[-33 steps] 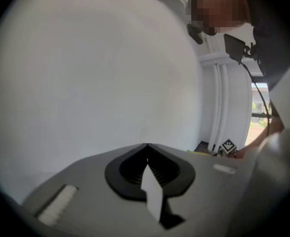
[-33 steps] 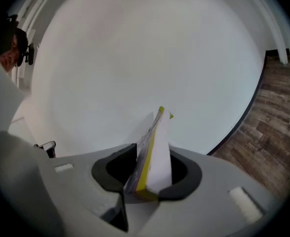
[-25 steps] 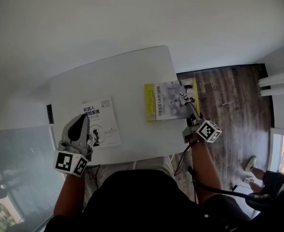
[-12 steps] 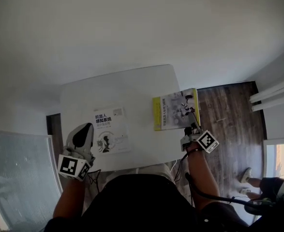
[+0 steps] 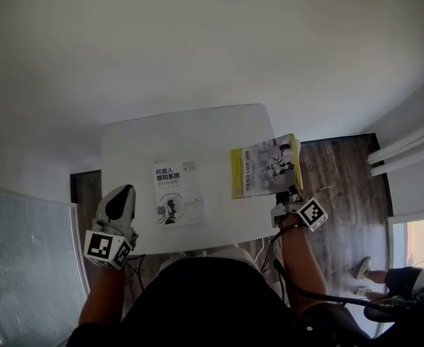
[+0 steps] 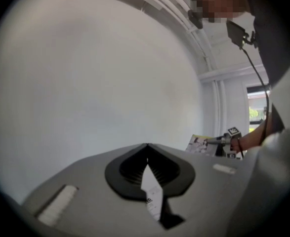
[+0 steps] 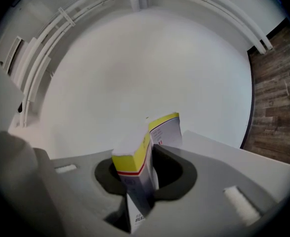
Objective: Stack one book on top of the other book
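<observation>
Bright, even daylight; strong fisheye distortion, dark vignetted corners.

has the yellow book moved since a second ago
yes, a little: the right side of the yellow book, past the right edge of the table, has tipped up; its left edge still lies on the table

Plain indoor room, most likely an office or lab space; the exact kind cannot be told. Evidence: bare white walls (image 5: 197, 42), dark wood-plank floor (image 5: 342, 186), one white surface (image 5: 190, 132) set against the wall, and white rails (image 5: 407, 150) running along the wall base. A bright window (image 6: 256, 113) shows greenery outside, and a second person's shoe (image 5: 363, 268) is on the floor.
</observation>
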A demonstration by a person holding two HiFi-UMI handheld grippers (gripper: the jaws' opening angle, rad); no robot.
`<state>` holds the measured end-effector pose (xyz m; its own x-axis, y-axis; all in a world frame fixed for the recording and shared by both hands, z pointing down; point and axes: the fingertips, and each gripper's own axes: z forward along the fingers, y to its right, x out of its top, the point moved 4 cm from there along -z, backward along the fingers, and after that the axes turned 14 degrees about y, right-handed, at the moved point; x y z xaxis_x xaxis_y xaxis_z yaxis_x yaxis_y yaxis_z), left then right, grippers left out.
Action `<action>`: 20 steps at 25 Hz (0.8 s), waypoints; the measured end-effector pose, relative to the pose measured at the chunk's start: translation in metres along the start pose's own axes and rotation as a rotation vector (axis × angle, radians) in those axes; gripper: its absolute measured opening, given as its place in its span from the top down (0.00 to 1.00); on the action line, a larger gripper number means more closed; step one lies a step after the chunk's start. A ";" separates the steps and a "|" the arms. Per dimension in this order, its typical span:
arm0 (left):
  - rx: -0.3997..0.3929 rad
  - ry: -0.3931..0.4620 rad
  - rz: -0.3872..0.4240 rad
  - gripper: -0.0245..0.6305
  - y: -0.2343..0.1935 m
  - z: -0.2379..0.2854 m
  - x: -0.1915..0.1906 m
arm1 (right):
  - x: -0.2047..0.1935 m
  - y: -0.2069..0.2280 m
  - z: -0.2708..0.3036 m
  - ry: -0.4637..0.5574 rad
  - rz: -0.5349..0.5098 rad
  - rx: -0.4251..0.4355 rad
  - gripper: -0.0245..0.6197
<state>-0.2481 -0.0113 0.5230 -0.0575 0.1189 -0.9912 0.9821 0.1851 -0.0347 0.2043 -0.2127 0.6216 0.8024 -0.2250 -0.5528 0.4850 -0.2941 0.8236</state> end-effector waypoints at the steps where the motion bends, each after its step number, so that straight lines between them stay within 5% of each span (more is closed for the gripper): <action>1: 0.004 0.003 -0.002 0.95 -0.002 -0.003 0.001 | -0.002 -0.005 0.000 -0.006 0.000 0.005 0.84; 8: 0.051 0.024 -0.046 0.96 -0.044 -0.028 -0.039 | -0.050 -0.014 0.014 -0.065 -0.001 0.027 0.84; 20: 0.134 0.040 -0.025 0.96 -0.050 -0.067 0.011 | -0.085 -0.085 0.027 -0.157 0.125 0.150 0.83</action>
<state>-0.3094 0.0460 0.5227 -0.0869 0.1548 -0.9841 0.9952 0.0570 -0.0789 0.0861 -0.1939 0.5952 0.7832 -0.4069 -0.4702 0.3186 -0.3868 0.8654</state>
